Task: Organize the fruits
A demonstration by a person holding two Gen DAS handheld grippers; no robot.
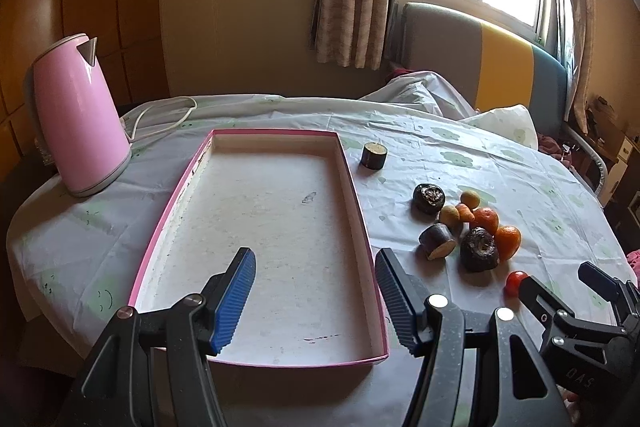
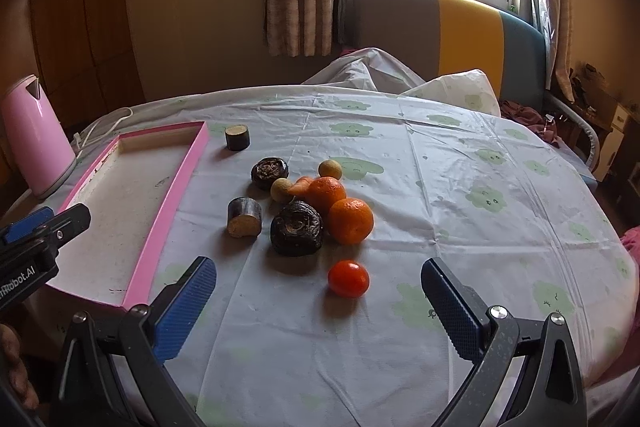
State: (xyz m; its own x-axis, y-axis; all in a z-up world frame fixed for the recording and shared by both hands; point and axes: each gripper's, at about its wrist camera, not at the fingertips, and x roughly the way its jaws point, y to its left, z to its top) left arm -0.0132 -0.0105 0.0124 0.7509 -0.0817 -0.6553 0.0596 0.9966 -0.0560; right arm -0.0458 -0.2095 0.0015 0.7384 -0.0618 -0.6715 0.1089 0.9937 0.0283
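Observation:
A pink-edged white tray lies on the table, with nothing in it; it also shows in the right wrist view. To its right is a cluster of fruits: two oranges, a small red tomato, two dark round fruits, two small yellow fruits, a cut dark piece and a small carrot-like piece. Another dark cut piece stands apart near the tray's far corner. My left gripper is open over the tray's near end. My right gripper is open, just short of the tomato.
A pink kettle stands at the table's left with its white cord behind the tray. A cloth with green cloud prints covers the table. A bed with a coloured headboard lies beyond, under a window.

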